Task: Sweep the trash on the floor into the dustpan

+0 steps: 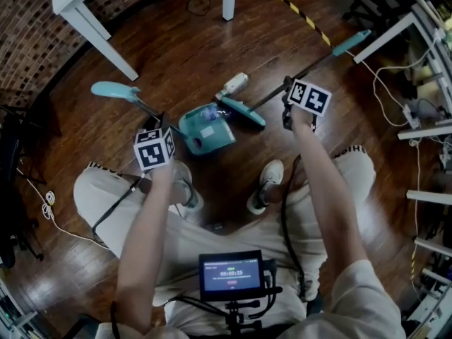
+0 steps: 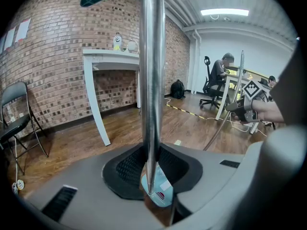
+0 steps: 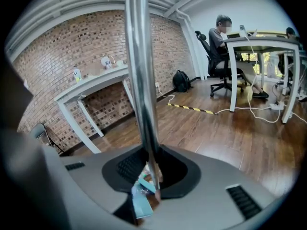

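Left gripper [image 2: 151, 174] pinches the dustpan [image 1: 206, 131] pole, bracing the pan on the floor [image 1: 176, 41]. Right gripper [image 3: 149, 169] pinches the broom [image 1: 244, 110] pole, its head at the pan's mouth. White trash [image 1: 236, 83] lies just beyond it.

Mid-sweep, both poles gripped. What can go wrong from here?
1. The white scrap lies on the floor beyond the broom head, on the side away from the dustpan. A short stroke may leave it behind.
2. The broom handle tip sits close to a desk leg. A wide swing might knock it.
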A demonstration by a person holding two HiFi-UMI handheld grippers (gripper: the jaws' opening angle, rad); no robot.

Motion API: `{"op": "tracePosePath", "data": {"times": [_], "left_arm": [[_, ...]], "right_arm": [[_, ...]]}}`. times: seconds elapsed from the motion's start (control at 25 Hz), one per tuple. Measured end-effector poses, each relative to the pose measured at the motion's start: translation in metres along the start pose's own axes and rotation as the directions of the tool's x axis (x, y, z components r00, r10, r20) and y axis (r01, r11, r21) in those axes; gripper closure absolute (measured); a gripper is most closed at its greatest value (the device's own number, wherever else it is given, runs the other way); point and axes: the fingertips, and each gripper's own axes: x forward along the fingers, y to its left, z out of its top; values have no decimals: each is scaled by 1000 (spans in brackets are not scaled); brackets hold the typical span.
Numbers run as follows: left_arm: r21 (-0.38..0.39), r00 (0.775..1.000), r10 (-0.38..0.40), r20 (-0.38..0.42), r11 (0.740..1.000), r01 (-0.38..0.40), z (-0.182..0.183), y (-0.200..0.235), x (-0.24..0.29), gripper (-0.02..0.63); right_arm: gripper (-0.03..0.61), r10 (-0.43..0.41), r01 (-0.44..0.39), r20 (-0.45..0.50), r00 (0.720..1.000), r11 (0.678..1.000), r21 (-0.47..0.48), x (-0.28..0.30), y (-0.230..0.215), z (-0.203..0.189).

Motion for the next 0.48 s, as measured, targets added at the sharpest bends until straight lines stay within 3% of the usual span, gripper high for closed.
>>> {"op": "tracePosePath", "data": {"times": [0.48], "left_arm": [[-9, 1000, -8, -15, 1000, 8, -9, 1, -2, 537]], "right_arm": [[476, 130, -127, -79, 988, 991, 37, -7, 51, -30]]}}
